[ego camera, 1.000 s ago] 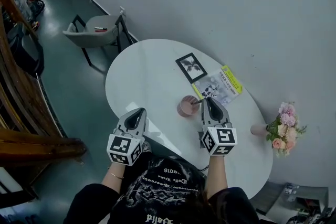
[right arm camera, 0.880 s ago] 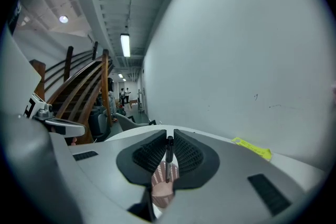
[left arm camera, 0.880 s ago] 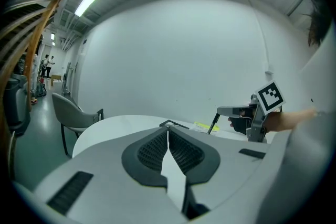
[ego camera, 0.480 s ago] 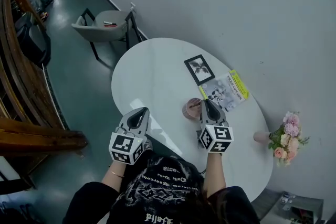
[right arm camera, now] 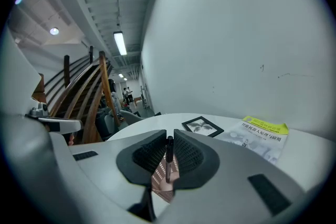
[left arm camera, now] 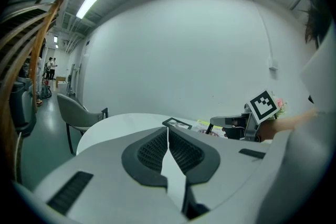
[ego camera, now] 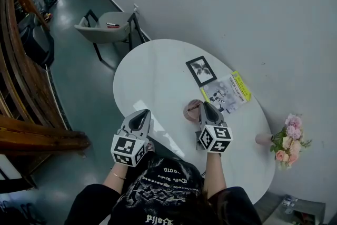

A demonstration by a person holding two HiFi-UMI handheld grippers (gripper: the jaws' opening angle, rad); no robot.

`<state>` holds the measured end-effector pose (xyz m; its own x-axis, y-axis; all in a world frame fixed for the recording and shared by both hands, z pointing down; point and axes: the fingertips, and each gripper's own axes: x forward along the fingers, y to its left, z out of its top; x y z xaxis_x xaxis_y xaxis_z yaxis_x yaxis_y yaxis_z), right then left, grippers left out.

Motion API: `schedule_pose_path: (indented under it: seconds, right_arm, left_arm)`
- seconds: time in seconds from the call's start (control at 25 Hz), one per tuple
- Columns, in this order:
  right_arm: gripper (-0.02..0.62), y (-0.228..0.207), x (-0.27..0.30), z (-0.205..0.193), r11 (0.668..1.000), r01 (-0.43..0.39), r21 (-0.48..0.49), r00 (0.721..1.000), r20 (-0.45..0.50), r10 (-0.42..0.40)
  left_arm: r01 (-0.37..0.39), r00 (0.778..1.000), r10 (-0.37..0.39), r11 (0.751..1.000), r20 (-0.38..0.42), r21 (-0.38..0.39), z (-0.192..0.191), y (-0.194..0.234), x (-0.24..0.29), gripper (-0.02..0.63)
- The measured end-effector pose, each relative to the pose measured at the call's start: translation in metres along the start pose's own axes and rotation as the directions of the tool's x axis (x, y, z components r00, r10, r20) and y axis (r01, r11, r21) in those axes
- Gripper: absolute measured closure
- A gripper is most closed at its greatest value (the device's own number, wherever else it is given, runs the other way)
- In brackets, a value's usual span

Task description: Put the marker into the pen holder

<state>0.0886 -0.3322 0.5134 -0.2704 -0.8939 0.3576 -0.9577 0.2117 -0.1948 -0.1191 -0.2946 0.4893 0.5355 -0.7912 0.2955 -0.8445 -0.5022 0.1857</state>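
Observation:
A pink pen holder (ego camera: 191, 111) stands near the middle of the white oval table (ego camera: 152, 74). My right gripper (ego camera: 204, 106) hovers right beside and over it, shut on a thin black marker (right arm camera: 169, 156) that stands upright between the jaws. In the right gripper view the pink pen holder (right arm camera: 164, 182) shows directly below the marker. My left gripper (ego camera: 142, 114) rests at the table's near edge, left of the holder, its jaws shut with nothing between them. In the left gripper view the right gripper (left arm camera: 232, 124) is seen at the right.
A black photo frame (ego camera: 200, 70) and a booklet with a yellow edge (ego camera: 228, 93) lie beyond the holder. A vase of pink flowers (ego camera: 286, 136) stands at the table's right end. A grey chair (ego camera: 105, 28) is beyond the table, a wooden stair railing (ego camera: 21, 60) at left.
The head view has shifted a little. The right gripper with the marker stays over the pen holder; the left gripper has not moved.

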Motion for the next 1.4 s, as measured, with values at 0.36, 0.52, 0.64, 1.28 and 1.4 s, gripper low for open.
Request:
schedule_pose_path:
  seconds: [0.36, 0.52, 0.64, 1.28, 1.4]
  right_arm:
    - [0.529, -0.008, 0.001, -0.007, 0.999, -0.009, 0.043, 1.0, -0.002, 0.009]
    - [0.526, -0.016, 0.001, -0.01, 0.998, 0.016, 0.067, 1.0, -0.009, -0.016]
    - [0.523, -0.021, 0.002, -0.014, 0.997, 0.034, 0.07, 0.999, -0.02, -0.033]
    - [0.382, -0.015, -0.016, -0.004, 0.998, 0.06, -0.01, 0.998, -0.002, -0.06]
    - [0.382, -0.008, -0.025, -0.002, 0.998, 0.051, -0.045, 0.999, 0.002, -0.051]
  left_arm:
    - [-0.004, 1.0, 0.004, 1.0, -0.004, 0.009, -0.001, -0.008, 0.0, 0.58]
    - [0.002, 1.0, -0.002, 1.0, -0.003, 0.019, 0.001, -0.012, 0.002, 0.58]
    - [-0.001, 1.0, 0.001, 1.0, -0.012, 0.023, -0.002, -0.013, 0.003, 0.58]
    - [0.052, 0.998, -0.051, 0.998, -0.026, 0.021, -0.007, -0.023, 0.006, 0.58]
    - [0.074, 0.997, -0.073, 0.997, -0.031, 0.022, -0.008, -0.027, 0.008, 0.58]
